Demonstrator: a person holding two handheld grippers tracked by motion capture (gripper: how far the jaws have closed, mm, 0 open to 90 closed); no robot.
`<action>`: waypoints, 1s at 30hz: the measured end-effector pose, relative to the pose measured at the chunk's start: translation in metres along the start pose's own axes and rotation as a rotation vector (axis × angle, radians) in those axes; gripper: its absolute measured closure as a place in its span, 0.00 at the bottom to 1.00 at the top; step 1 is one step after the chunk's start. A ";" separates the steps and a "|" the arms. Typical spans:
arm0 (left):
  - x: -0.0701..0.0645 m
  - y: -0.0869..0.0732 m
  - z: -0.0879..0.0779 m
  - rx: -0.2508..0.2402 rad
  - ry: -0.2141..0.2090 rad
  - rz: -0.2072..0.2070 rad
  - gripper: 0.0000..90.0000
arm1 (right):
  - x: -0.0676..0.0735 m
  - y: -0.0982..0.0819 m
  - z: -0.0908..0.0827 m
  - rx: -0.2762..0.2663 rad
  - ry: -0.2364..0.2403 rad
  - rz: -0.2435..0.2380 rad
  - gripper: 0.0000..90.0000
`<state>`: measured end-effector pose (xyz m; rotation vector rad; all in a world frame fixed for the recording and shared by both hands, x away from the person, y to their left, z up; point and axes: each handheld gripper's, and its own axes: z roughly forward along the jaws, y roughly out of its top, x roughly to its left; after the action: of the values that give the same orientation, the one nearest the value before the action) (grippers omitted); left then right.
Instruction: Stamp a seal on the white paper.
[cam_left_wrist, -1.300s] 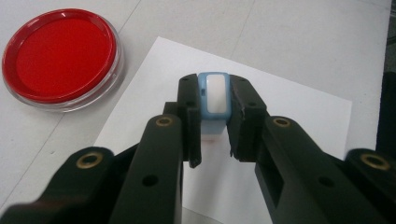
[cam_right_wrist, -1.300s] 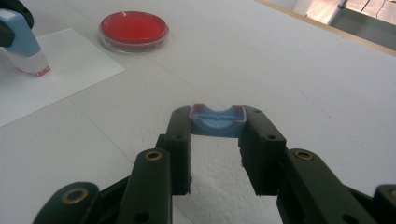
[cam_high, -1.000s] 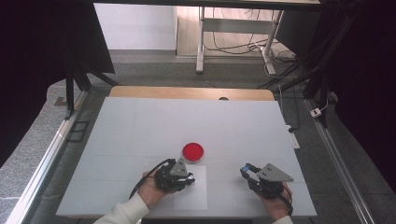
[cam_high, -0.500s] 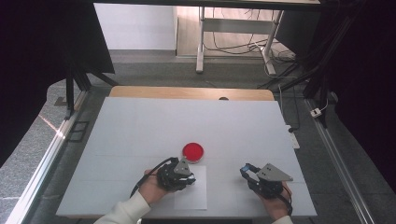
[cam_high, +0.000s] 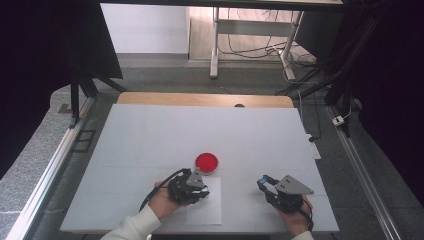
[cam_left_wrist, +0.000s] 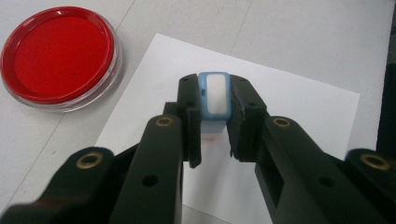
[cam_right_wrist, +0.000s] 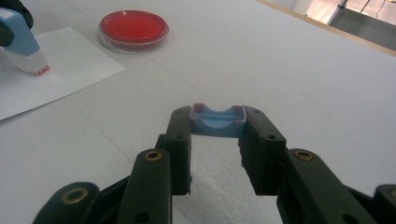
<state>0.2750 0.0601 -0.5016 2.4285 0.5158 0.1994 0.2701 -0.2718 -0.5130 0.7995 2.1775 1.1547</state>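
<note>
Left claw (cam_left_wrist: 214, 140) clenched on blue stamp (cam_left_wrist: 214, 100), face down on white paper (cam_left_wrist: 299, 112) on surface. Right claw (cam_right_wrist: 217, 140) grips stamp cap (cam_right_wrist: 217, 120), parked aside. Red ink pad (cam_left_wrist: 58, 53) just beside paper. Judgement: pressing print now; lifting, recapping left.

A sheet of paper (cam_high: 205, 207) is lying on the bench (cam_high: 150, 135) at its near edge, and everything else is sitting in relation to it. The round dish (cam_high: 206, 162) is resting on the bench just beyond the sheet's far edge (close by, apart from it in the left gripper view). The stamp (cam_left_wrist: 213, 100) is standing over the sheet, gripped between the jaws of the left gripper (cam_high: 192, 186), its lower end meeting the paper. The right gripper (cam_high: 272, 187) is sitting well to the right of the sheet, with a cap (cam_right_wrist: 218, 120) lying between its jaws.
</note>
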 end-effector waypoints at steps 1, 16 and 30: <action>0.000 0.000 0.000 0.000 -0.002 -0.004 0.85 | 0.000 0.000 0.000 -0.001 0.004 0.002 0.72; 0.008 0.002 -0.018 -0.116 -0.049 -0.069 0.84 | -0.004 -0.001 -0.001 -0.001 0.000 0.010 0.72; 0.014 0.006 -0.042 -0.231 -0.050 -0.138 0.84 | -0.003 -0.001 0.001 -0.005 0.004 0.008 0.72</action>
<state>0.2786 0.0847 -0.4648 2.1599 0.6007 0.1320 0.2724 -0.2738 -0.5141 0.8049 2.1755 1.1667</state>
